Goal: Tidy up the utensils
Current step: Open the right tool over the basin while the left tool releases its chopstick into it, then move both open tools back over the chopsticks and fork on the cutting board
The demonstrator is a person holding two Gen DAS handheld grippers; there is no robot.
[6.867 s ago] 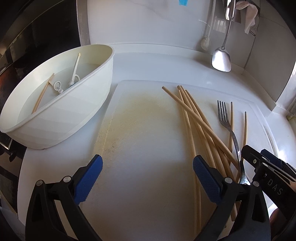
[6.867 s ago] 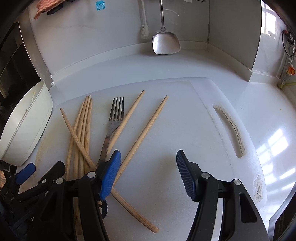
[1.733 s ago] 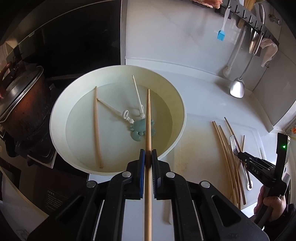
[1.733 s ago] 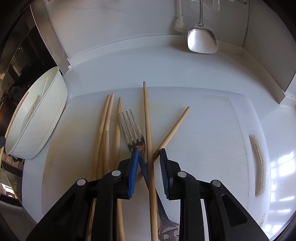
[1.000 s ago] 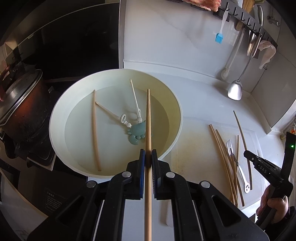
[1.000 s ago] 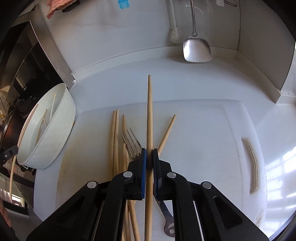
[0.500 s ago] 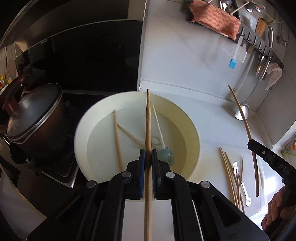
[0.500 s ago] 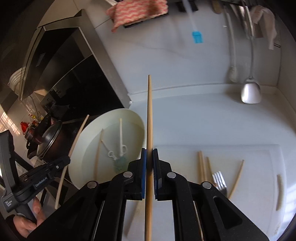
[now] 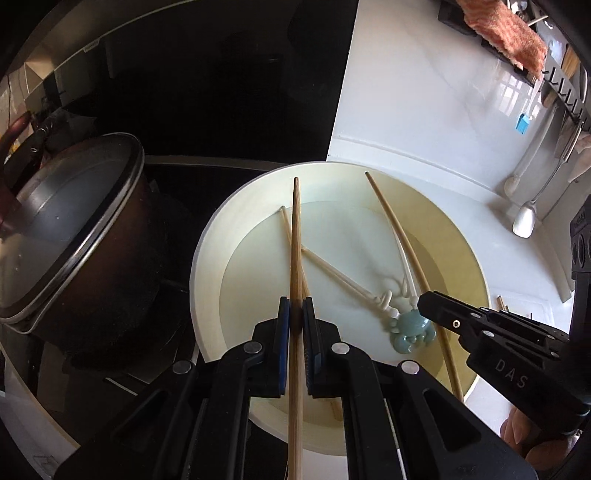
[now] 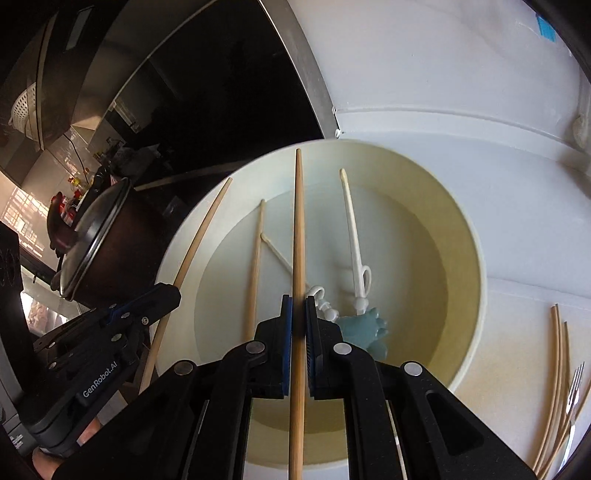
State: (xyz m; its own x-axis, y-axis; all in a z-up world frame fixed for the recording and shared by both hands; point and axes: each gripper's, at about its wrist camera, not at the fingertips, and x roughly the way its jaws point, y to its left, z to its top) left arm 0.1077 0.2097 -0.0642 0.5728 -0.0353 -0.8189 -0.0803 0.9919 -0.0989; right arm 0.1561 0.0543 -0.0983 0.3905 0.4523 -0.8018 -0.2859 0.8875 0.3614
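My left gripper (image 9: 295, 306) is shut on a wooden chopstick (image 9: 295, 229) that points out over the cream bowl (image 9: 207, 266). In the right wrist view my right gripper (image 10: 298, 302) is shut on another wooden chopstick (image 10: 298, 221), also above the bowl (image 10: 476, 258). Each gripper shows in the other's view: the right gripper (image 9: 424, 301) at the right, the left gripper (image 10: 168, 291) at the bowl's left rim. Inside the bowl lie one chopstick (image 10: 256, 258) and white training chopsticks with a teal crab piece (image 9: 410, 328).
A dark pot with a glass lid (image 9: 74, 240) stands just left of the bowl on the black stove. Several loose chopsticks (image 10: 557, 369) and a fork (image 10: 576, 384) lie on the white cutting board to the right. Utensils and an orange cloth (image 9: 506, 29) hang on the back wall.
My right gripper has carried its chopstick from the cutting board leftward to above the bowl. My left gripper has shifted left over the bowl with its chopstick still clamped.
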